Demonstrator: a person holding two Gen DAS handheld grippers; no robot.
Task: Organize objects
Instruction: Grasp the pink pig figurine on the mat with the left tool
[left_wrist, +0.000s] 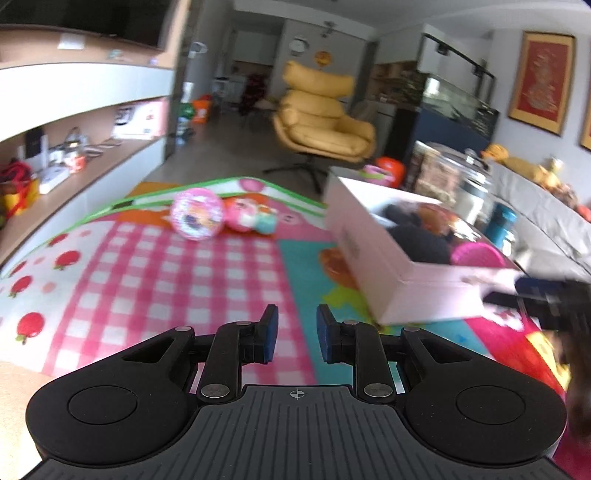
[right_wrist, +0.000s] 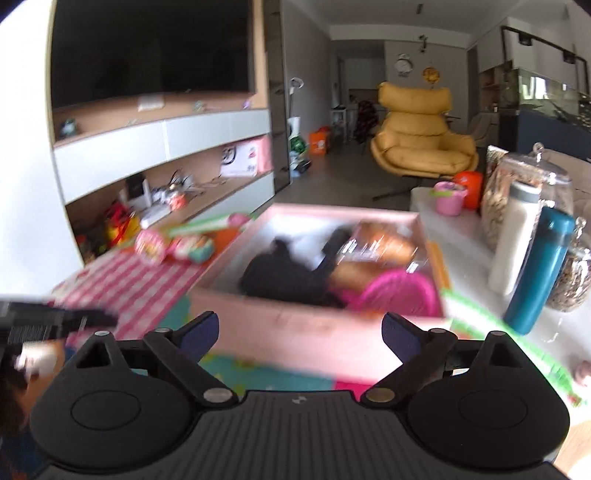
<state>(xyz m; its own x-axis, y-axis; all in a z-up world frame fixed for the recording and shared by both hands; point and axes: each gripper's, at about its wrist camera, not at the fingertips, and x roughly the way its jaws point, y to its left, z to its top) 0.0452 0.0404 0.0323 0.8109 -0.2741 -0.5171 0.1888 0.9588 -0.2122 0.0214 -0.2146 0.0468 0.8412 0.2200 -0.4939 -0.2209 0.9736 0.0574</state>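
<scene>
Box (right_wrist: 295, 325) on mat (left_wrist: 155, 266) holds dark items, pink disc (right_wrist: 395, 295).

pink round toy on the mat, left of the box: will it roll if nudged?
Probably. The pink round toy looks rounded and lies loose on the flat play mat, so a nudge may roll it. It looks like glossy plastic, so possibly slippery. Blur hides its exact shape.
</scene>
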